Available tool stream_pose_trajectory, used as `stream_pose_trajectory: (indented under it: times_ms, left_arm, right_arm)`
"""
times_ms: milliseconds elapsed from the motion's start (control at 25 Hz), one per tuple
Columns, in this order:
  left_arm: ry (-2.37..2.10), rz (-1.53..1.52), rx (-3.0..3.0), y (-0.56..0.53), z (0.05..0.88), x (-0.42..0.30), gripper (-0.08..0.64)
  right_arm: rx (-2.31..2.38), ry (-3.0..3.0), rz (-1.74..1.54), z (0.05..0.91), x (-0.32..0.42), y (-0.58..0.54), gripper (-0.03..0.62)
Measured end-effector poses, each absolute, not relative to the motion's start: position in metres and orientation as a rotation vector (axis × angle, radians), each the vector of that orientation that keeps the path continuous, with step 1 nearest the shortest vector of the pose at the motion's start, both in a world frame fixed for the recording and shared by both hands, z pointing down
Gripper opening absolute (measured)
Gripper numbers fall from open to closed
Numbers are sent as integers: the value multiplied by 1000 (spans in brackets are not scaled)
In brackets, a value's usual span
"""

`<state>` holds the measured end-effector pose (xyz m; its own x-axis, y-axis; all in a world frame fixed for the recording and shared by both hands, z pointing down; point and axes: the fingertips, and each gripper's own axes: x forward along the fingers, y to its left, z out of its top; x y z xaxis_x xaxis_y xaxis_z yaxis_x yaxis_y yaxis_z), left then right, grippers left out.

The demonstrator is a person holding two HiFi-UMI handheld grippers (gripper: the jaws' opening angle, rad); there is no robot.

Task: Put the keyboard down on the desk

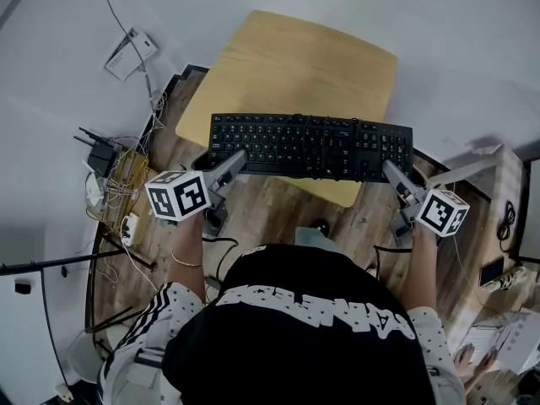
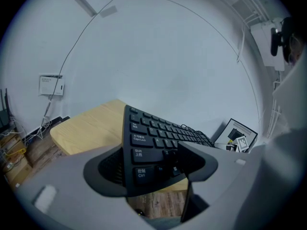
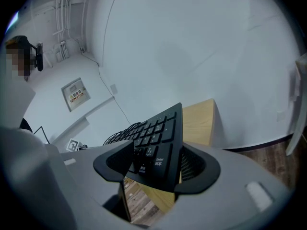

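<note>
Both left tool (image 1: 239, 161) and right tool (image 1: 391, 170) clamp keyboard (image 1: 312, 145).

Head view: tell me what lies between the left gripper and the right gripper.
The keyboard fills that stretch: the left gripper clamps one end, the right gripper the other. The head view shows it.

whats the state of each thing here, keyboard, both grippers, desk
keyboard: keys up, gripped at both short ends, across the desk's near edge; whether it touches the desk can't be told
left gripper: shut on the keyboard's left end
right gripper: shut on the keyboard's right end
desk: standing upright, its near edge under the keyboard
</note>
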<state>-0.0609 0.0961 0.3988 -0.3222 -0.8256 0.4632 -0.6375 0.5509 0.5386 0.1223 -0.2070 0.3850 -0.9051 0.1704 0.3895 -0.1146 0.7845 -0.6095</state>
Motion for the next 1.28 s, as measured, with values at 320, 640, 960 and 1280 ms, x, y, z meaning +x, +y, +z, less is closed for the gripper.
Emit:
stream_pose_trajectory:
  times_ms: [320,640,960,1280]
  left_arm:
    - [-2102,-352,1112,105,397,-66,313]
    - [-2149,-366,1075,97,396,-60,313]
    - [-2191,-379,1025,82,396,-61,313]
    - [-2224,-390,975,98,394,-61,313]
  right_arm:
    - [-115,-2535,899,386,100,-208,287]
    - [-163,-2538,871,388,93,-226,287]
    - [-243,-2534,864,390,75,-246,287]
    - [-303,-2522,859,392,59,-235,287]
